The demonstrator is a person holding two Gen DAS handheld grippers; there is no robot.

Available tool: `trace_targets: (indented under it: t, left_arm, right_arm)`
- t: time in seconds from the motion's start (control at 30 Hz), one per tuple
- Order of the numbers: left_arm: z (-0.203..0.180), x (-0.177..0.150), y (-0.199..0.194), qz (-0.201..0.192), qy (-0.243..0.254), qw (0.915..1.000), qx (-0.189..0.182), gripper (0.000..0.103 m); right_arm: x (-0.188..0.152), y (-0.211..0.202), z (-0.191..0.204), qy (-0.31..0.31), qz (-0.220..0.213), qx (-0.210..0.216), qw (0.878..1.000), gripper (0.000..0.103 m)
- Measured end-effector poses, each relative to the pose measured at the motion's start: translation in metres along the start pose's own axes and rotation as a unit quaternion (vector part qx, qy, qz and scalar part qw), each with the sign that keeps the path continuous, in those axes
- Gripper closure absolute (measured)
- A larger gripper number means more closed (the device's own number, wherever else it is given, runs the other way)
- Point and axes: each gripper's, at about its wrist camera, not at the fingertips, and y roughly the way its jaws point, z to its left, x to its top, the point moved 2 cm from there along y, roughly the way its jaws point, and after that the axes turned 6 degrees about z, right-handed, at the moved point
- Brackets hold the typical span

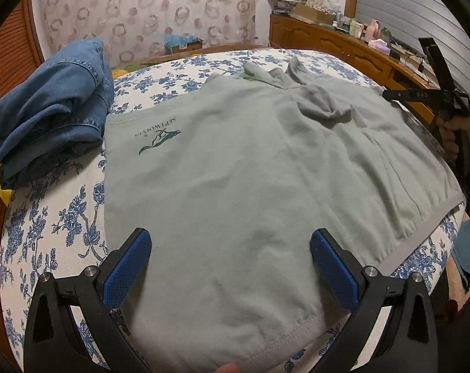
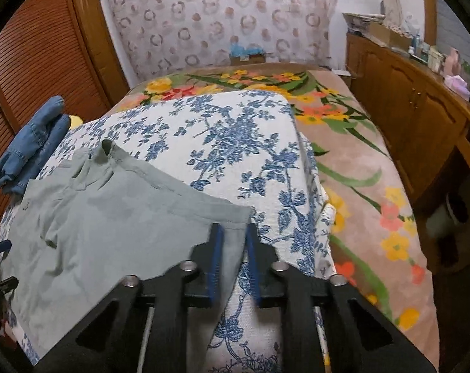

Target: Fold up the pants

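Grey-green pants (image 1: 250,161) with a dark logo lie spread flat on the blue-flowered bed cover (image 1: 64,217). My left gripper (image 1: 230,267) is open, its blue pads on either side of the near hem, just above the cloth. In the right wrist view the same pants (image 2: 110,223) lie to the left. My right gripper (image 2: 233,248) has its jaws nearly together around the pants' corner edge. The right gripper also shows at the far right of the left wrist view (image 1: 421,96).
Folded blue jeans (image 1: 48,112) lie at the bed's left edge, also seen in the right wrist view (image 2: 33,146). A wooden cabinet (image 2: 415,102) with clutter stands along the right. A flowered blanket (image 2: 359,168) covers the bed's far and right side.
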Motion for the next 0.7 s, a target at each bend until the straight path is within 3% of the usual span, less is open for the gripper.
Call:
trace_targets:
  t: [0.1,0.27,0.43,0.57,0.63,0.7]
  left_arm:
    - [0.001,0.0,0.001,-0.001,0.0,1.0,0.0,0.0]
    - [0.004,0.002,-0.001,0.002,-0.008,1.0,-0.005,0.0]
    - [0.02,-0.002,-0.02,-0.017,-0.038,0.999,-0.014,0.0]
    - [0.032,-0.012,-0.032,-0.025,-0.048,0.9985,-0.001,0.0]
    - [0.04,-0.018,-0.036,-0.027,-0.056,0.998,0.003,0.0]
    - [0.046,-0.026,-0.04,-0.029,-0.066,0.9974,0.004,0.005]
  right_arm:
    - [0.006,0.0,-0.005,-0.011,0.003,0.004,1.0,0.099]
    - [0.008,-0.018,-0.023,0.007,-0.023,-0.04,0.999,0.1]
    - [-0.001,-0.014,-0.016,0.003,-0.002,-0.045,0.999,0.099]
    - [-0.01,-0.022,-0.006,-0.014,-0.014,-0.072,0.997,0.092]
    - [-0.014,-0.032,0.002,-0.019,-0.031,-0.082,0.996,0.079]
    - [-0.025,-0.046,0.01,-0.011,-0.057,-0.059,0.997,0.067]
